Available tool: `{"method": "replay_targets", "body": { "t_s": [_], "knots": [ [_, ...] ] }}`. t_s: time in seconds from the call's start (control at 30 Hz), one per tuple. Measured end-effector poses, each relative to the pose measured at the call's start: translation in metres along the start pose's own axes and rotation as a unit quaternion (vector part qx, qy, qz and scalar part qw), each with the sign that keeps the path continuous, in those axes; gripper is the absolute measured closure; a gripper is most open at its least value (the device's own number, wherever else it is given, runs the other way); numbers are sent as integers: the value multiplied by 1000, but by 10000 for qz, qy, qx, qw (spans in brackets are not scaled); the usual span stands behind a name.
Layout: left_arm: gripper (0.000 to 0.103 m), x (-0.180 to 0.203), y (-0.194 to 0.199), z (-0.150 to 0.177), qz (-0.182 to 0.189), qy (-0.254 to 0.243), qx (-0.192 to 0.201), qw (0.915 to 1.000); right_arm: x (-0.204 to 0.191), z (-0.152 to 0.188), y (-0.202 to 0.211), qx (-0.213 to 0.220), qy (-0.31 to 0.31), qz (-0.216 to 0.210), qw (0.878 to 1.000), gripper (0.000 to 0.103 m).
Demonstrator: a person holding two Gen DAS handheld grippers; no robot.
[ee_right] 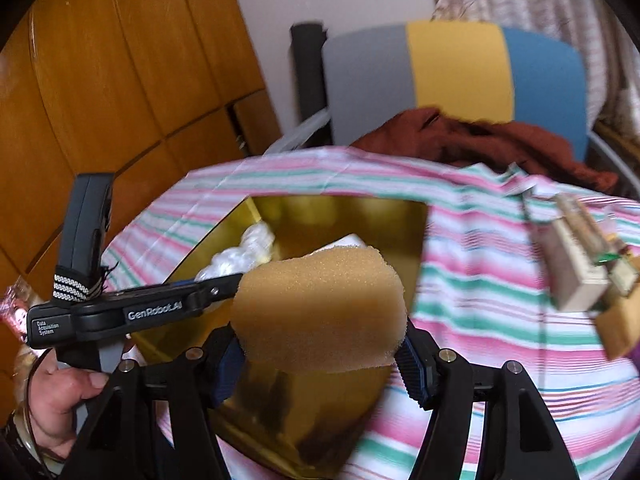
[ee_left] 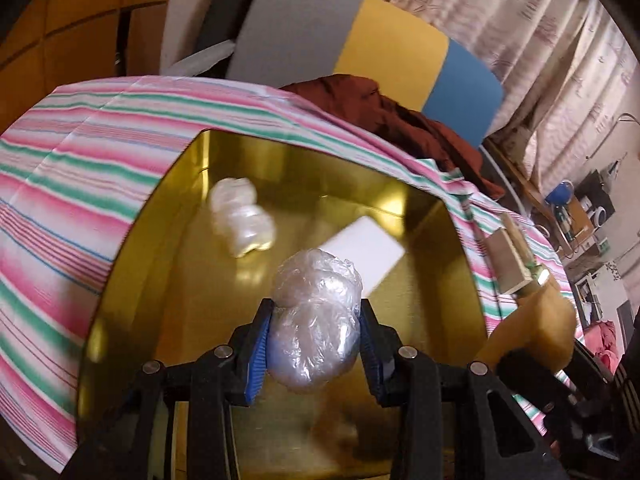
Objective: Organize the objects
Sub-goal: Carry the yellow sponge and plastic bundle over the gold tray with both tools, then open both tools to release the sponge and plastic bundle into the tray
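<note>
My left gripper point(ee_left: 316, 320) is shut on a crumpled ball of clear plastic wrap point(ee_left: 316, 316) and holds it above an open gold tin point(ee_left: 280, 160). Inside the tin lie a white crumpled plastic piece point(ee_left: 242, 218) and a flat white block point(ee_left: 368, 256). My right gripper point(ee_right: 320, 352) is shut on a tan sponge point(ee_right: 320, 312), held over the near right part of the gold tin point(ee_right: 340, 208). The sponge point(ee_left: 532, 328) also shows at the right edge of the left wrist view. A hand point(ee_right: 60, 400) grips the left gripper's black handle point(ee_right: 120, 314).
The tin sits on a pink, green and white striped cloth point(ee_left: 100, 152). A small wooden block-like item point(ee_right: 580, 272) lies on the cloth to the right. Behind are a rust-brown garment point(ee_left: 400, 120), a grey, yellow and blue chair back point(ee_right: 460, 76), wooden cabinets point(ee_right: 120, 80) and curtains.
</note>
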State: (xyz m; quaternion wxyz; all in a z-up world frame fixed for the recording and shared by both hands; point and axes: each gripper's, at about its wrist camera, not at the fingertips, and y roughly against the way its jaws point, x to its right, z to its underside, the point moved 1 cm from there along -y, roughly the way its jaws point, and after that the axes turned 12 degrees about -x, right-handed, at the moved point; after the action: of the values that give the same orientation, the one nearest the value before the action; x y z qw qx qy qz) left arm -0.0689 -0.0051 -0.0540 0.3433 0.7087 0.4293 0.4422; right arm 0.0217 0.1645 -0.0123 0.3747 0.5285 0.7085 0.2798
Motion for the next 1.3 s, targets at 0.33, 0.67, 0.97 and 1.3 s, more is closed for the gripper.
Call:
{"method": "replay_targets", "body": {
  "t_s": [0.33,0.67,0.97,1.3],
  "knots": [
    [63,-33,-6,-5,-409,159,-167,9989,-33,-15,-59,-828,134,-210,9963,36],
    [49,-46,5,-16,-446,420,-90,9981,-44,-25,-77,-918,86,-377,9950,7],
    [43,-57,39,-16,-374,1006,533,9928,-34,-20,-52,-560,-159,-394,9975,6],
    [42,-39,49,-12,-383,917,716,9925,-20,-11,-34,-357,-357,-406,9979,6]
  ]
}}
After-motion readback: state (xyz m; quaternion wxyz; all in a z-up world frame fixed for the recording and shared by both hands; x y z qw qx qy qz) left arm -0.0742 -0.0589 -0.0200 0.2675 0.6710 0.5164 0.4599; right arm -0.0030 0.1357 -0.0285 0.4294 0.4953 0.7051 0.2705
